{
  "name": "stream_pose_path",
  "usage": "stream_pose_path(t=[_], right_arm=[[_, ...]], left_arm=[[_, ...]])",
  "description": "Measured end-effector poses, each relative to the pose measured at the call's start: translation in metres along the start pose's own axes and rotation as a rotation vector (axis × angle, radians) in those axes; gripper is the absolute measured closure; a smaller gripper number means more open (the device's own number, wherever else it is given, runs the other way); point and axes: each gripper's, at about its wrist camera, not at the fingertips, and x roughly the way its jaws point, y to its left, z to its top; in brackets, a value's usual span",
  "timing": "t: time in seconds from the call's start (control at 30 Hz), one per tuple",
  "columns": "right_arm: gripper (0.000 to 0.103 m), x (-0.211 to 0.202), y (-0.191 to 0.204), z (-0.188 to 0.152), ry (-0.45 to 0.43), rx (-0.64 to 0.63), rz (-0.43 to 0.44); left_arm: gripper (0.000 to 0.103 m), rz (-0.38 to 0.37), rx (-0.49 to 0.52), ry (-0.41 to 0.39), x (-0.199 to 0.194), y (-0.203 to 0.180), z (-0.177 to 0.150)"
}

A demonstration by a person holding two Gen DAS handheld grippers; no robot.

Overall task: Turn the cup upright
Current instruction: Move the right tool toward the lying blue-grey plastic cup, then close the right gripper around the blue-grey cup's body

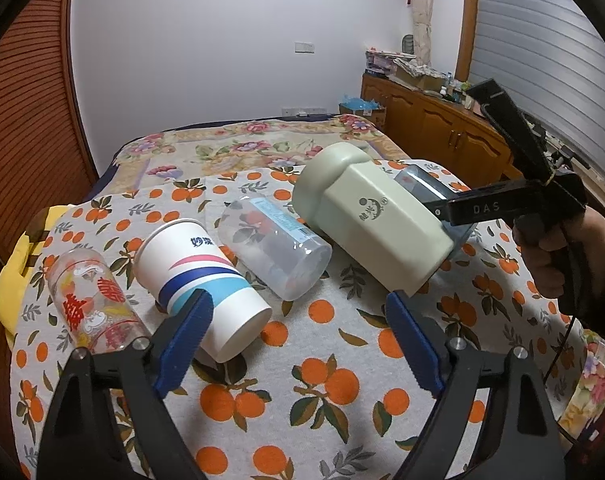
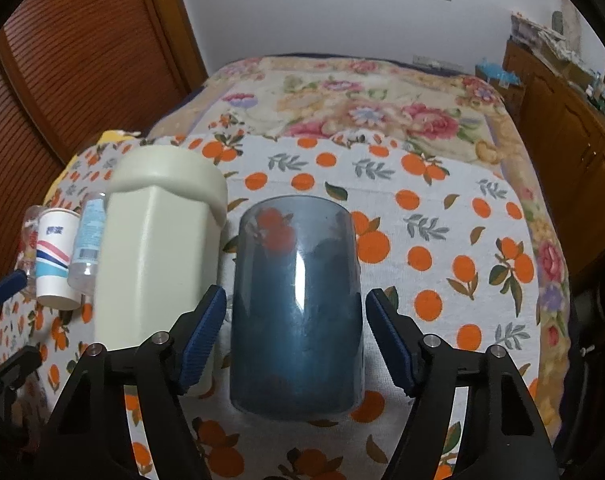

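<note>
Several cups lie on their sides in a row on the orange-print cloth (image 1: 302, 344). From the left: a clear glass with red characters (image 1: 90, 304), a white paper cup with blue and pink stripes (image 1: 202, 280), a clear plastic cup (image 1: 274, 252), a pale green cup (image 1: 366, 220) and a translucent blue cup (image 2: 298, 304). My right gripper (image 2: 296, 336) is open with its blue pads on either side of the blue cup, not touching it. My left gripper (image 1: 298, 336) is open and empty above the cloth, its left pad in front of the paper cup.
The cloth lies on a floral bedspread (image 2: 362, 100). A wooden cabinet (image 1: 434, 120) with clutter on top stands at the right. A slatted wooden door (image 1: 26, 120) is at the left. A yellow object (image 1: 18, 264) pokes out at the cloth's left edge.
</note>
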Motion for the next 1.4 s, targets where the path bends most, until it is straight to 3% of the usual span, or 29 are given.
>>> stream_pose_path(t=[0.43,0.93,1.2,1.4], right_arm=[[0.036,0.013,-0.006,0.005,0.065,0.005,0.01],[0.036,-0.05,0.003,-0.022,-0.07,0.014,0.003],[0.036,-0.089,0.03,-0.053,-0.132,0.003,0.045],[0.036,-0.098,0.058,-0.08,-0.131,-0.018,0.092]], left_arm=[[0.014,0.008,-0.016,-0.001,-0.006,0.003,-0.007],[0.014,0.013,-0.017,-0.063,-0.042,-0.006,-0.015],[0.014,0.024,-0.026,-0.084,-0.064,-0.006,-0.031],[0.014,0.035,-0.027,-0.093,-0.079,-0.007,-0.044]])
